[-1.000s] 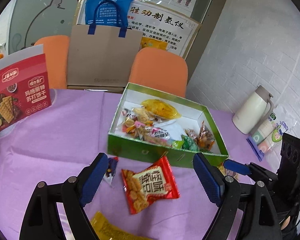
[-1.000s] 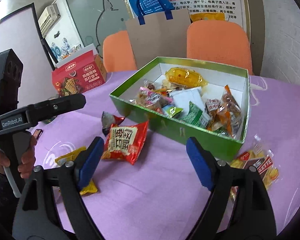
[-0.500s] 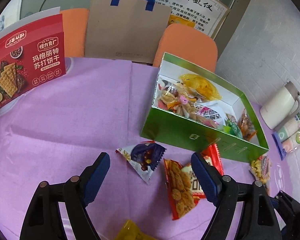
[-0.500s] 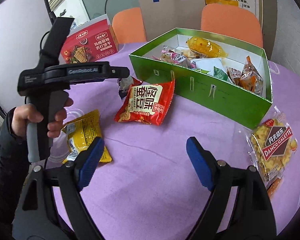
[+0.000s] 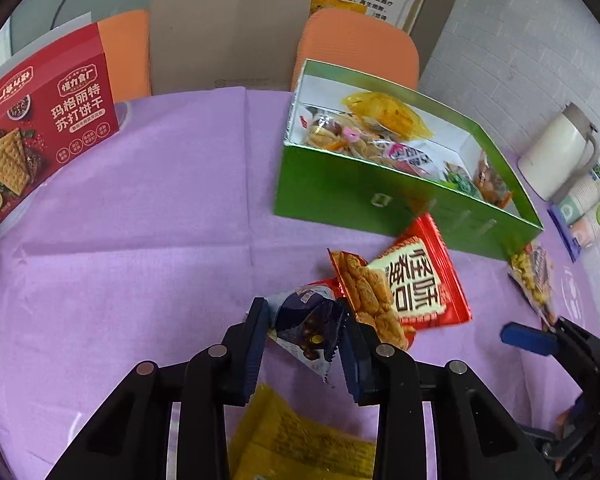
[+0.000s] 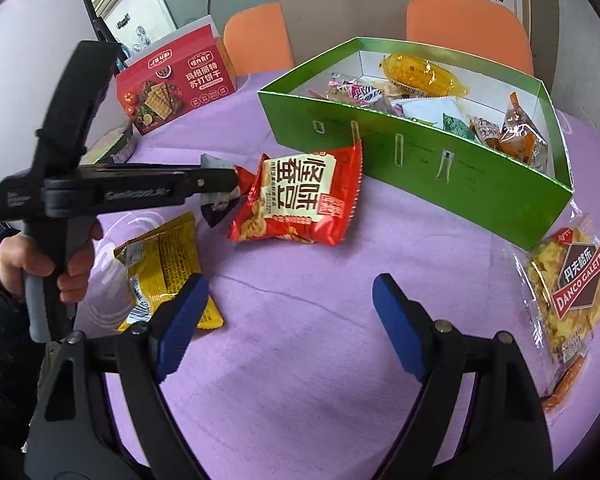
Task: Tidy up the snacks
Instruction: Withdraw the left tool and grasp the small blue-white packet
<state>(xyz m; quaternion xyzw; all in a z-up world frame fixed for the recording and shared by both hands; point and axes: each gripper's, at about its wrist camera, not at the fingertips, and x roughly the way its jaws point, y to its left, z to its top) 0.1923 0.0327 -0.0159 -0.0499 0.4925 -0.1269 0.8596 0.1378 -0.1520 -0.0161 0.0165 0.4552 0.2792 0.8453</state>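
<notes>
step: my left gripper (image 5: 305, 334) pinching small dark triangular foil snack packet (image 5: 308, 322)
right gripper (image 6: 286, 322): wide open, empty
next: lift into green cardboard box (image 5: 352, 196)

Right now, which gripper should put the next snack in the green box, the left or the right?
Left, probably. The left gripper is already shut on the dark triangular snack packet, not far from the green box. The right gripper is open, holding nothing, over bare purple tablecloth.
</notes>
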